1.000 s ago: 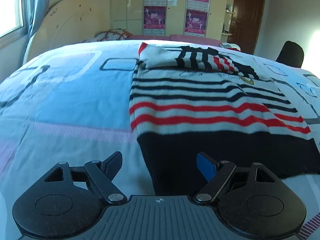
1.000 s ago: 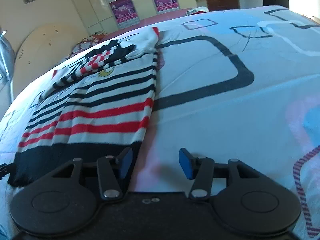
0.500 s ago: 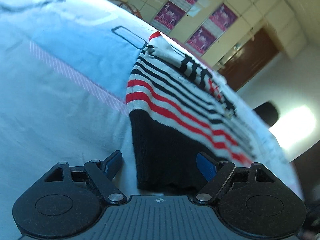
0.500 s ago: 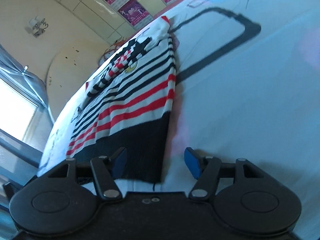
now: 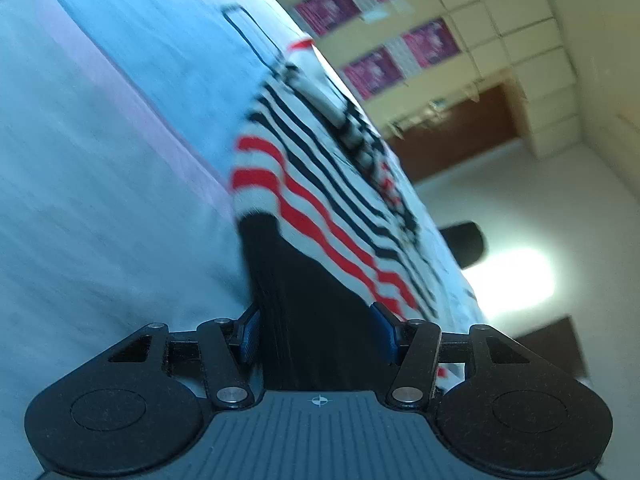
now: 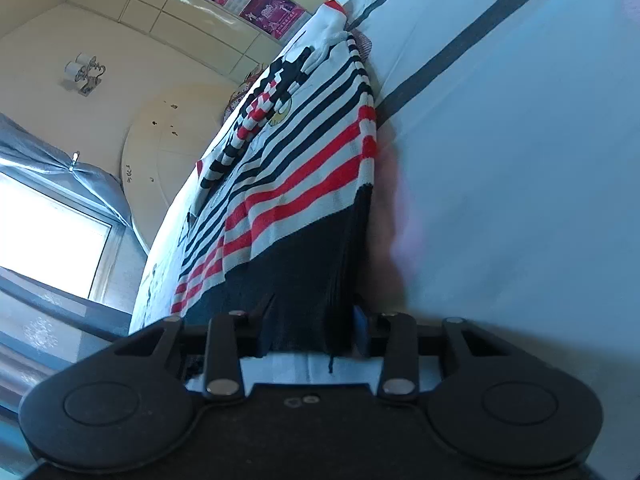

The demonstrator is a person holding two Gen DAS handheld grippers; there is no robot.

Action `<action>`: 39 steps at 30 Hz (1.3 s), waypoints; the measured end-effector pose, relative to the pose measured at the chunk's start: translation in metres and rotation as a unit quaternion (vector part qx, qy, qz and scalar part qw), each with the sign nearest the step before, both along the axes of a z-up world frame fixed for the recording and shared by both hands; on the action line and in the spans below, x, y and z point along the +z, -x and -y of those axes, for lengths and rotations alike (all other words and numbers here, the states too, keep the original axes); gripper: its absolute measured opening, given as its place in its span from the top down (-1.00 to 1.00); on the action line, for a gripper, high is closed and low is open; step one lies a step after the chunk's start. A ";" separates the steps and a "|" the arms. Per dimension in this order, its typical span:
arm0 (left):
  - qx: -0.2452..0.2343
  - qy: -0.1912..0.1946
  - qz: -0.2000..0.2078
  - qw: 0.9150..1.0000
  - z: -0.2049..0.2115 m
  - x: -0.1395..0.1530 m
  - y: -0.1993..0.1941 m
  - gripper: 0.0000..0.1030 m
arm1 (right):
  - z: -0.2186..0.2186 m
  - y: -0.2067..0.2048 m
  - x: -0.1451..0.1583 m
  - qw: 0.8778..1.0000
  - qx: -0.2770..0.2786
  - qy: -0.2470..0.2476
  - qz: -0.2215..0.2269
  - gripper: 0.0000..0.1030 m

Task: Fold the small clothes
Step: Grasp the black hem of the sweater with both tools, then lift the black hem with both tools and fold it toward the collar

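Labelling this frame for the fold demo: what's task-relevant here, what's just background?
Job:
striped sweater, black hem between the fingers of both grippers
left gripper
right gripper
bedsheet as work surface

Background:
wall posters
wooden door
window
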State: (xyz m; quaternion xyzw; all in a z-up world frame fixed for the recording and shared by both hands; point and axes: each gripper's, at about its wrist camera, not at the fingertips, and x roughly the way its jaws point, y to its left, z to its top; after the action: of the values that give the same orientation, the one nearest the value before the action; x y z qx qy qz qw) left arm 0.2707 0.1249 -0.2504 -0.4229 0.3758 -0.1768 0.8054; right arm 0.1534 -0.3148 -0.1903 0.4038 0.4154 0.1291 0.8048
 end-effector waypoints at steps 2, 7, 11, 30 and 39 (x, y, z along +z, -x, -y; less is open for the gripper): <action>-0.021 0.011 0.004 1.000 0.004 -0.002 0.002 -0.07 | -0.001 0.000 -0.001 1.000 0.001 -0.012 -0.001 0.28; 0.012 0.028 0.009 0.999 0.001 -0.009 -0.007 -0.07 | -0.003 -0.001 -0.005 1.000 -0.008 -0.013 -0.009 0.47; 0.022 0.010 -0.009 1.000 0.005 -0.014 -0.026 0.31 | 0.000 -0.013 -0.015 0.999 -0.028 -0.034 -0.029 0.81; 0.070 -0.063 -0.017 0.995 -0.004 -0.002 -0.020 0.90 | 0.005 -0.003 0.000 0.997 -0.050 0.064 -0.006 0.89; 0.092 -0.044 0.031 0.994 -0.015 0.023 -0.021 0.90 | 0.005 -0.008 0.041 0.992 -0.031 0.110 0.053 0.89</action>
State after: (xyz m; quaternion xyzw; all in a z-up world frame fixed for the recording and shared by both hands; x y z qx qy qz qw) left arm 0.2913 0.1400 -0.2278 -0.4136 0.3174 -0.0986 0.8476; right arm 0.1613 -0.3195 -0.1493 0.3181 0.3713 0.0781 0.8688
